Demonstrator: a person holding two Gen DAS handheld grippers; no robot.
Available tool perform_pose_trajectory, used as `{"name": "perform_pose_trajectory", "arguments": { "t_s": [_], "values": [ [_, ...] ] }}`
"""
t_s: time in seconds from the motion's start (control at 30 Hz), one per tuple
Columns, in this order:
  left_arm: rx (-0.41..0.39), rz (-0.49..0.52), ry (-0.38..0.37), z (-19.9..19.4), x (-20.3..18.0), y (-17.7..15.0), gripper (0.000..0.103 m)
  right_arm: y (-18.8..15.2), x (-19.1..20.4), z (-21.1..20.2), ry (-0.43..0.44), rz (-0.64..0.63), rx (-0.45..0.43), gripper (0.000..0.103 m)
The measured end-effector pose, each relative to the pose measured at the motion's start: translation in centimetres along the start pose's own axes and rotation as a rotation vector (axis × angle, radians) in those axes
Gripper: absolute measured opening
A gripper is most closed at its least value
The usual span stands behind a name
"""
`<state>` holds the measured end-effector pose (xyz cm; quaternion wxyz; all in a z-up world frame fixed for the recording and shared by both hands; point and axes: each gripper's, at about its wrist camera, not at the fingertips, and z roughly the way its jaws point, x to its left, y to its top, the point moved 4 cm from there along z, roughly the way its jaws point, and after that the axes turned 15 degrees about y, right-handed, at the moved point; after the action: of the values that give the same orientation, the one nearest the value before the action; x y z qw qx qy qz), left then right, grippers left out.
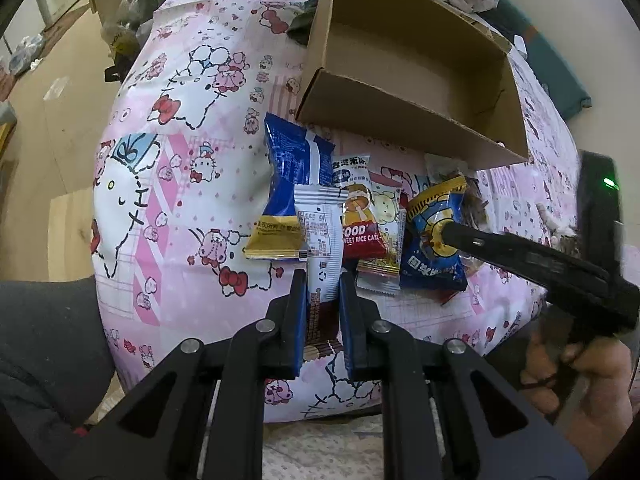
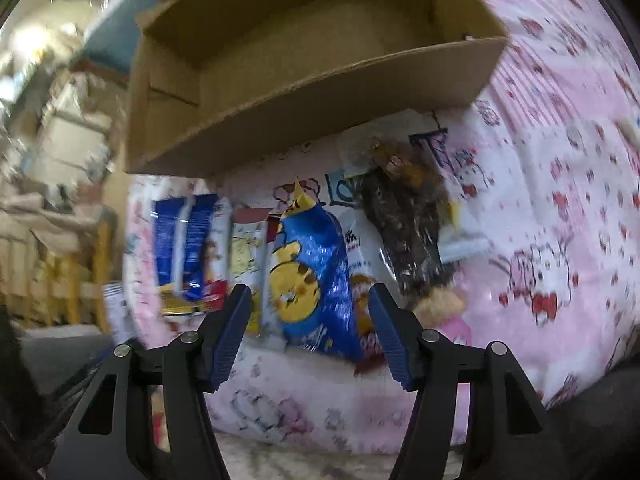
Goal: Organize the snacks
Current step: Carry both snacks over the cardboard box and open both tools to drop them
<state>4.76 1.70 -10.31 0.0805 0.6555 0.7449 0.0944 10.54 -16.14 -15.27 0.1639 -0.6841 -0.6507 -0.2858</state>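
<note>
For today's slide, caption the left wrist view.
Left tool grips a white snack packet below an open cardboard box.

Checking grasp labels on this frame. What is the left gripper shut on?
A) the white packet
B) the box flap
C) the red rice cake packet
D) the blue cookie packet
A: in the left wrist view the left gripper has both pads pressed on the white packet; the blue cookie packet lies to its right, between the right gripper's open jaws, unpinched.

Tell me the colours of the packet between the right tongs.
Blue packet with a yellow cartoon face; clearest in the right wrist view.
</note>
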Motion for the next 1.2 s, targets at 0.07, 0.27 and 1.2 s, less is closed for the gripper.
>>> {"name": "perform_pose_trajectory", "arguments": {
  "t_s": [0.07, 0.27, 1.2],
  "values": [
    [-0.009, 0.005, 0.005, -0.2, -0.1, 0.0, 0.012, 0.0, 0.0, 1.1, -0.025, -0.023, 0.034, 0.048],
    [-0.019, -0.012, -0.01, -0.7, 0.3, 0.1, 0.012, -0.8, -1.3, 0.0, 0.069, 0.028, 0.023, 0.024],
    [-0.272, 0.039, -0.023, -8.9, -3.5, 14.0, 0.012, 7.0, 1.9, -16.2, 0.396, -0.056, -0.35, 0.02]
  ]
}}
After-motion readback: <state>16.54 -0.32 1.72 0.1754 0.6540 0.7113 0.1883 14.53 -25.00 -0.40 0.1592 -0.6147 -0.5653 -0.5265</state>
